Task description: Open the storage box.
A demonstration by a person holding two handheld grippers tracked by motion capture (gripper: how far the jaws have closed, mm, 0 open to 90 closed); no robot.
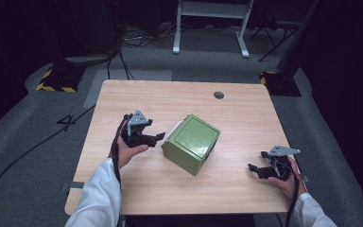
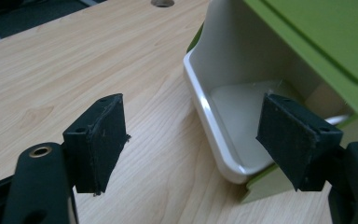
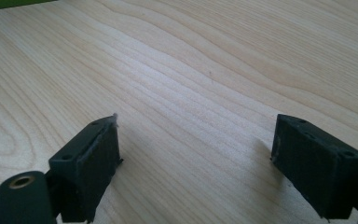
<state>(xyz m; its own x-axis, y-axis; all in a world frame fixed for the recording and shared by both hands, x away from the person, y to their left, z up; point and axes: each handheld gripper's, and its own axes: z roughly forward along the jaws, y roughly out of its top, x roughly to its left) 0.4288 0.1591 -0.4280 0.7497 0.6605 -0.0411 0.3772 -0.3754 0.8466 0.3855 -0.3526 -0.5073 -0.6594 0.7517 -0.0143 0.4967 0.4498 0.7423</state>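
A: Where's the green box [image 1: 191, 143]?
B: Mid-table [image 1: 179, 97]. The left gripper [image 1: 157, 137], jaws spread, points at its white drawer [image 2: 223, 116]; up close, that drawer is empty.
A: The right gripper [image 1: 254, 168]?
B: Released, well apart.

A square light-wood table [image 1: 137, 189] stands on a grey carpeted floor [image 1: 23, 142]. Near the table's middle sits a green box-shaped appliance with a white tray [image 1: 191, 143], turned at an angle to the table's edges. The left gripper [image 1: 158, 137] lies just left of it, its tips just beside the tray [image 2: 214, 126]. The right gripper [image 1: 255, 169] is well apart at the right, near the front edge. A small round hole [image 1: 219, 95] lies behind the appliance, near the far edge.
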